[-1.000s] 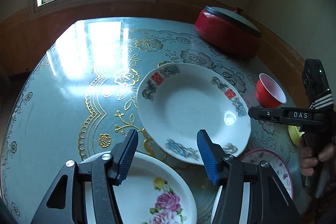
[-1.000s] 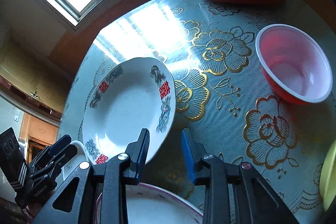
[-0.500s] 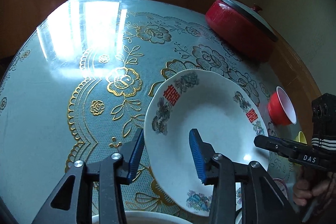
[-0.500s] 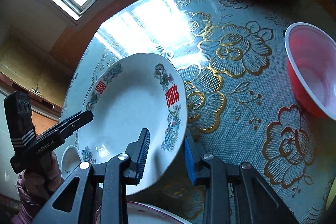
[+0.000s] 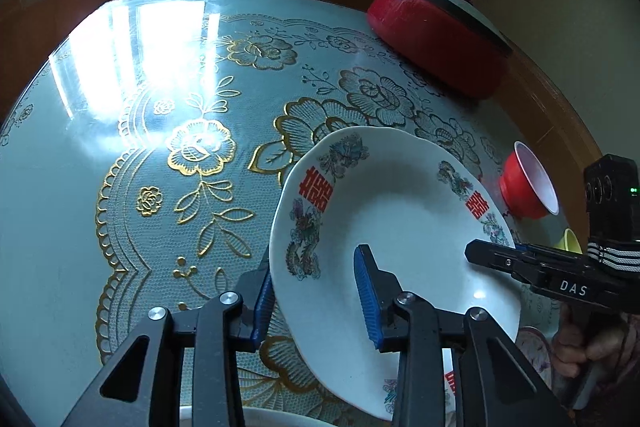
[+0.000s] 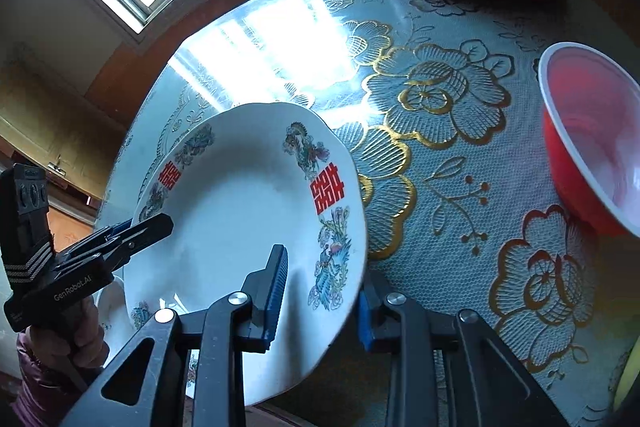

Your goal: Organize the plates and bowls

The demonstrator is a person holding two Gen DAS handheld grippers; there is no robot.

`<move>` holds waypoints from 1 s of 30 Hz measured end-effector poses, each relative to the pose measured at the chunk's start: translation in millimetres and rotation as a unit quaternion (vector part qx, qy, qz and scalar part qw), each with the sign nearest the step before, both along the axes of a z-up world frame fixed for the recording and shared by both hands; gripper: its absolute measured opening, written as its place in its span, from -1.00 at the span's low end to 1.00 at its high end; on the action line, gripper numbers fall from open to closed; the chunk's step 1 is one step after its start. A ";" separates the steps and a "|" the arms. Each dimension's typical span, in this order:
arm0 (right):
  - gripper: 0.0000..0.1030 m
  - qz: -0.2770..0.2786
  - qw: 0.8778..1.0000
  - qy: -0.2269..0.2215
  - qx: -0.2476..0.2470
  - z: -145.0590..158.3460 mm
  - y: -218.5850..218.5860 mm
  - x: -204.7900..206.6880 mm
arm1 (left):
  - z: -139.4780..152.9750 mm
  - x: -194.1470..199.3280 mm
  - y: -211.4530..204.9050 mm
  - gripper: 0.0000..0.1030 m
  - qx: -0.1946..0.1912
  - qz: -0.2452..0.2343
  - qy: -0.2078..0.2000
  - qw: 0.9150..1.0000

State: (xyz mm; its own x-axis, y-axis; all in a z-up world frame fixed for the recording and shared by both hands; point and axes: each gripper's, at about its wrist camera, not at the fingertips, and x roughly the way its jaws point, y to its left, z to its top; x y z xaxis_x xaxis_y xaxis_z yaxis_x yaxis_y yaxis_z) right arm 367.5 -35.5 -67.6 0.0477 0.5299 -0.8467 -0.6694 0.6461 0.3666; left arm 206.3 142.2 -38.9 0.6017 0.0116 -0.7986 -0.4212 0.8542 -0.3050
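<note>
Together, two grippers straddle one white plate (image 5: 400,247), tilted above the table (image 5: 80,207): left gripper (image 5: 316,303) on its left rim, right gripper (image 6: 320,299) on its right rim, jaws narrow on both. One red bowl (image 6: 592,147) sits near the table's right edge.

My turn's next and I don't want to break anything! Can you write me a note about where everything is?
Left gripper: fingers straddle the white plate's rim; squeeze unclear.
Right gripper: same, on the opposite rim.
Red bowl and yellow bowl sit loose on the table.
Done: plate reached from both sides.
Left: place this plate, then gather the bowls.
</note>
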 end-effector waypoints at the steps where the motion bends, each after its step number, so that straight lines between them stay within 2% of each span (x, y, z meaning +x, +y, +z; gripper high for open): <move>1: -0.40 0.001 1.000 -0.004 0.002 2.3 -4.6 0.2 | 2.4 -1.5 -4.3 -0.30 0.003 -0.005 -0.004 1.000; 5: -0.40 -0.003 1.000 -0.017 0.017 14.0 -20.4 3.6 | 7.5 -4.0 -14.1 -0.30 -0.004 -0.019 -0.014 1.000; 9: -0.40 0.000 0.999 -0.034 0.011 17.9 -30.5 -1.0 | 9.8 -7.3 -28.9 -0.32 0.006 -0.029 -0.015 0.999; 12: -0.41 0.002 0.999 -0.043 0.013 19.9 -37.8 -8.3 | 16.1 -11.8 -40.8 -0.30 0.030 -0.043 -0.029 0.998; 15: -0.41 0.014 0.998 -0.057 0.018 23.8 -40.7 -19.6 | 16.4 -14.5 -44.4 -0.30 0.023 -0.050 -0.036 0.998; 19: -0.41 0.006 0.998 -0.059 0.012 20.2 -40.6 -26.8 | 11.7 -16.0 -47.9 -0.29 0.022 -0.049 -0.033 0.998; 30: -0.41 -0.002 0.996 -0.072 0.056 41.9 -78.6 -53.1 | 29.7 -46.7 -77.6 -0.29 0.033 -0.047 -0.075 0.996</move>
State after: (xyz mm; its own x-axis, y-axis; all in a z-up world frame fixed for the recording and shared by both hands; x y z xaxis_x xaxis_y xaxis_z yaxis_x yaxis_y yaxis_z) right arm 314.4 -114.1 -25.7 0.1666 0.6199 -0.7668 -0.7180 0.6093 0.3365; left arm 159.6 64.6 -9.2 0.7151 -0.0020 -0.6990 -0.2917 0.9079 -0.3010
